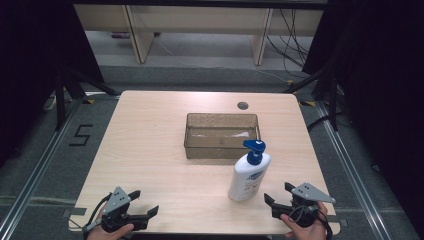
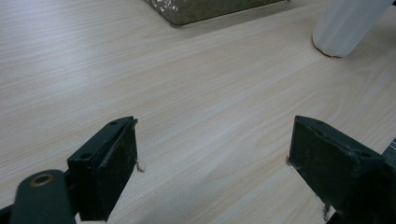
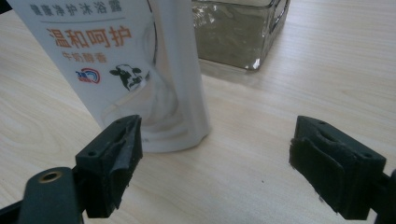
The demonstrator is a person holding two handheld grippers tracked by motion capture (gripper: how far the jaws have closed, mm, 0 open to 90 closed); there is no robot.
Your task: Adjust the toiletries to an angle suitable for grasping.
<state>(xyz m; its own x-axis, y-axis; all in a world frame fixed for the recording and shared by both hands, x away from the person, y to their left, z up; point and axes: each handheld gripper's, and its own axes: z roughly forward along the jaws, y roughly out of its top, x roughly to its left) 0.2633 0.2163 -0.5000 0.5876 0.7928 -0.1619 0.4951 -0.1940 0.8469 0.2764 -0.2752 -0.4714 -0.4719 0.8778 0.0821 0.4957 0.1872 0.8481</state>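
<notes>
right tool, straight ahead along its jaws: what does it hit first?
Probably the white pump bottle with the blue pump head. It stands upright just ahead of the open right tool, nearer its left jaw than the middle. The clear plastic bin lies beyond. Dead centre might slip past the bottle; depth is unclear.

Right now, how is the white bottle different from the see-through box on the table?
The bottle is white, with a blue pump top; the box is clear and brownish. The bottle stands tall and narrow; the box lies low and wide. The bottle is closed by its pump, while the box is open on top. The bottle stands nearer the right gripper; the box sits farther back. Both rest on the wooden table.
</notes>
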